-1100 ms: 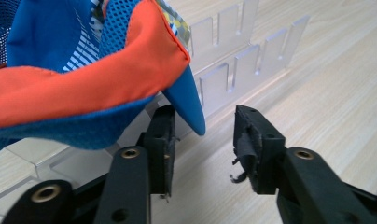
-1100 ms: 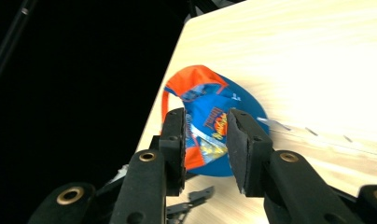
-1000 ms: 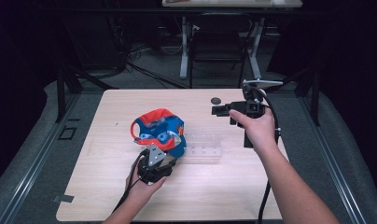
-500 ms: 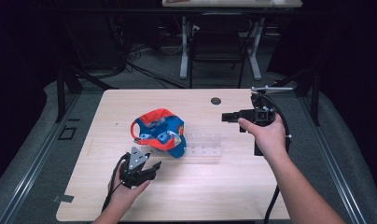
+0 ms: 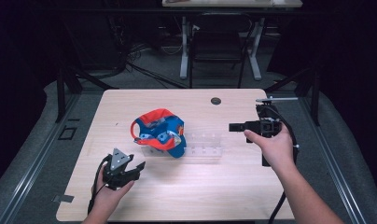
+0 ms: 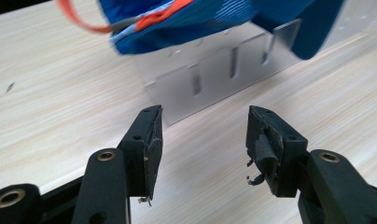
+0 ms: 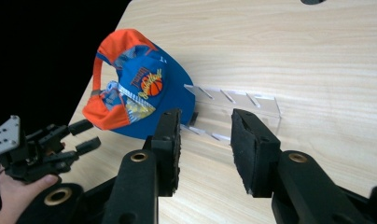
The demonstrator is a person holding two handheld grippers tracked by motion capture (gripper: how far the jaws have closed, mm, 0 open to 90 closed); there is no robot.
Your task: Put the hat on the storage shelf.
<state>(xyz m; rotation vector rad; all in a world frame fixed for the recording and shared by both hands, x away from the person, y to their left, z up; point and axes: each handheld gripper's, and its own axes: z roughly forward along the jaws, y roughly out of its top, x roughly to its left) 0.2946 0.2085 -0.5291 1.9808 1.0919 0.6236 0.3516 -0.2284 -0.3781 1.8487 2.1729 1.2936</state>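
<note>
A blue and orange cap with a basketball logo rests on the left end of a clear plastic slotted rack in the middle of the wooden table. In the right gripper view the cap leans over the rack. My left gripper stands open near the front left, apart from the cap, with nothing between its fingers; its own view shows the cap and rack just beyond its jaws. My right gripper is open at the right, pointing left toward the rack.
A small dark round hole marks the table's far edge. Chair and table legs stand on the floor behind. A piece of tape lies off the front left corner.
My left gripper has drawn back from the cap toward the front left, and now stands open. My right gripper has come nearer and lower at the right.
</note>
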